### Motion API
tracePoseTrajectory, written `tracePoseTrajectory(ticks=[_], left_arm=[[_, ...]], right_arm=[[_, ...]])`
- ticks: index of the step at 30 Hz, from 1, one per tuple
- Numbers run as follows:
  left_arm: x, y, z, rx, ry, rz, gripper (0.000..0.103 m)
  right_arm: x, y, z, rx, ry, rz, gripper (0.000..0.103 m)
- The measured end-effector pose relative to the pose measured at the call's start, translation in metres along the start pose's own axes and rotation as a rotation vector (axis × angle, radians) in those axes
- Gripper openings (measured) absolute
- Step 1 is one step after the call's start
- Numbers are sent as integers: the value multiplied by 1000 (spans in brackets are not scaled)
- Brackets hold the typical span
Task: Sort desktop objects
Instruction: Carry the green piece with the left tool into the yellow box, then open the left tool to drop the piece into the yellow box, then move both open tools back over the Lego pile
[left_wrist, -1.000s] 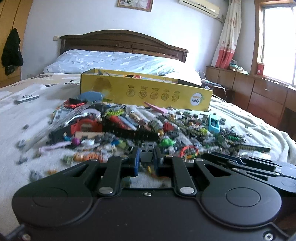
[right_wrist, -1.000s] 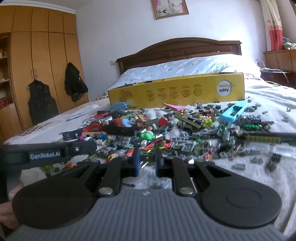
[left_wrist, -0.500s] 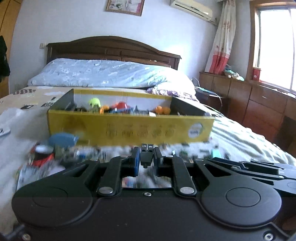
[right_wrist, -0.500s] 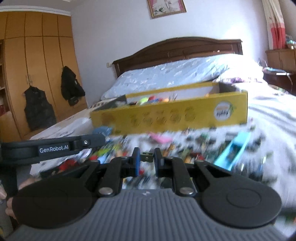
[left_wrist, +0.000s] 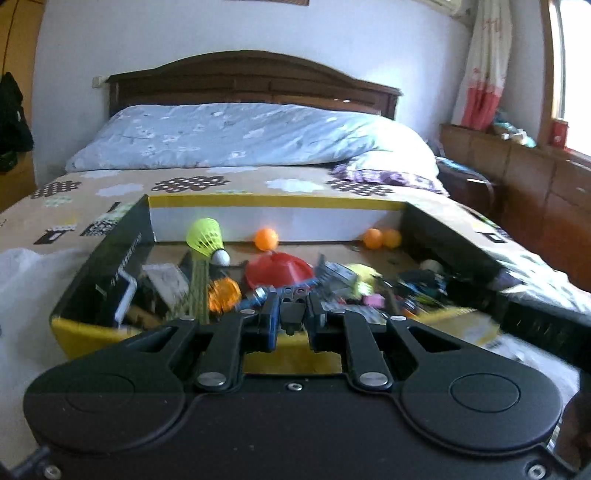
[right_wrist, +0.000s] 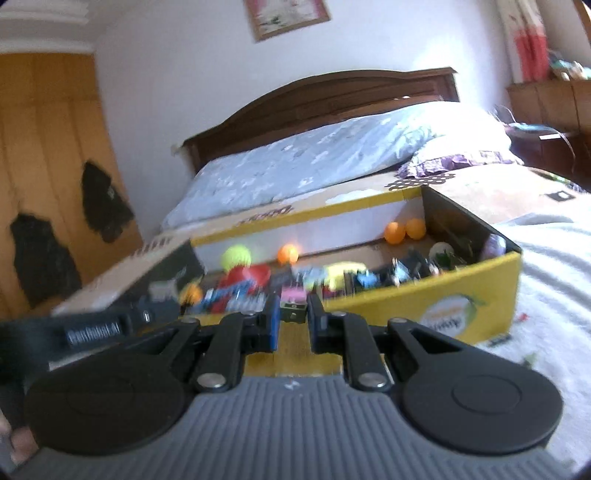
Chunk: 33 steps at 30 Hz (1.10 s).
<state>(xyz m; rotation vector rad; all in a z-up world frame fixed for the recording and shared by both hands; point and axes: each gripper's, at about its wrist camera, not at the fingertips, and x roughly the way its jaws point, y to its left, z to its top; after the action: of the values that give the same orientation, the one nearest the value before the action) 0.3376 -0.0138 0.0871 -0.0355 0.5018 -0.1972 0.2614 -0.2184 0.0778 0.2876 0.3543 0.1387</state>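
Each hand-held gripper, left (left_wrist: 291, 325) and right (right_wrist: 293, 321), pinches a small dark brick (left_wrist: 292, 309) and an olive brick (right_wrist: 293, 311) at the near wall of the yellow box (right_wrist: 480, 295); its opening lies directly ahead.

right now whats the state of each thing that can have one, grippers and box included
left gripper: shut on a small dark brick
right gripper: shut on a small olive brick
yellow box: open-topped, partly filled with toys
shuttlecock: lying tilted inside the box

yellow box (left_wrist: 280, 201): 1 | orange balls (left_wrist: 266, 239): 3 | shuttlecock (left_wrist: 207, 240): 1 | red cone (left_wrist: 279, 271): 1 | pillow (left_wrist: 240, 136): 1
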Motion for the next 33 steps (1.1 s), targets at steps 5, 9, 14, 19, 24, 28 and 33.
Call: tracePoseTrajectory(ticks=[5, 9, 14, 19, 24, 28, 33], left_arm=[[38, 8, 12, -11, 24, 81, 14], [59, 18, 12, -41, 60, 133, 31], [60, 20, 6, -58, 75, 137, 53], [46, 10, 2, -40, 77, 121, 68], [20, 3, -8, -11, 74, 102, 81], [-9, 3, -19, 3, 76, 80, 85], [-54, -1, -35, 13, 82, 59, 87]], right_arm=[[37, -1, 23, 8, -18, -45, 18], [62, -4, 25, 26, 22, -52, 23], [63, -2, 15, 12, 36, -39, 64], [53, 1, 10, 18, 57, -24, 72], [30, 2, 6, 43, 64, -10, 82], [5, 1, -3, 85, 86, 0, 87], [-28, 2, -14, 117, 115, 19, 92]])
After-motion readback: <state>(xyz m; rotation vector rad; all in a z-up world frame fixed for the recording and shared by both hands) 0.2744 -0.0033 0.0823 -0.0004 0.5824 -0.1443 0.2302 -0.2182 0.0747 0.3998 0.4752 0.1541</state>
